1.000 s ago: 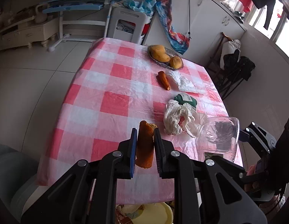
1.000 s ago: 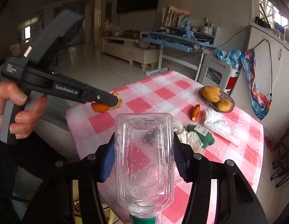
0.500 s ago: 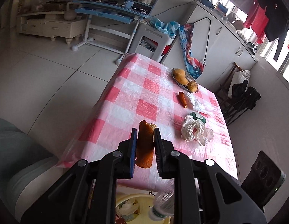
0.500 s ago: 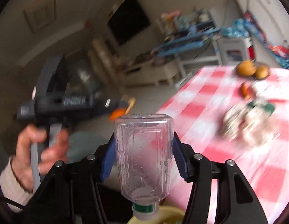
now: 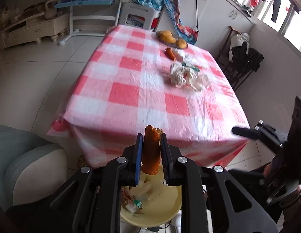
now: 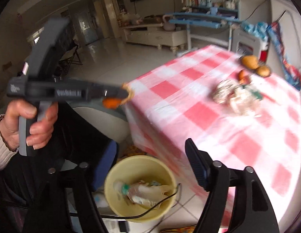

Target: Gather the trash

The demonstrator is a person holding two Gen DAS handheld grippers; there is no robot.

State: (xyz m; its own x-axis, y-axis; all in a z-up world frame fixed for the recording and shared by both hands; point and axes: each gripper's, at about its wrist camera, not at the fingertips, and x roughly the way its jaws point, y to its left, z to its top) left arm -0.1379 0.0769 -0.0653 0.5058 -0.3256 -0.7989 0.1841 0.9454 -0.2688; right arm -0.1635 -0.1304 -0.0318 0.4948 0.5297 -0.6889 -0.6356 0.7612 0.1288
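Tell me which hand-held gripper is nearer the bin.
Hard to call. Left holds the peel above the bin; right, open, hovers over it too.

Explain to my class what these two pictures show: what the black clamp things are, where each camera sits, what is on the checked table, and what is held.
No robot here: a person holds a black two-finger gripper in each hand, each carrying a forward-looking fisheye camera. One picture looks along the left gripper, shut on an orange strip of peel. The other looks along the right gripper, open and holding nothing; it also shows the person's left hand on its handle. Both hang over a pale yellow round bin on the floor, holding a clear plastic bottle. On the red-and-white checked tablecloth lie crumpled white plastic bags, an orange carrot-like piece and a dish of yellow fruit.
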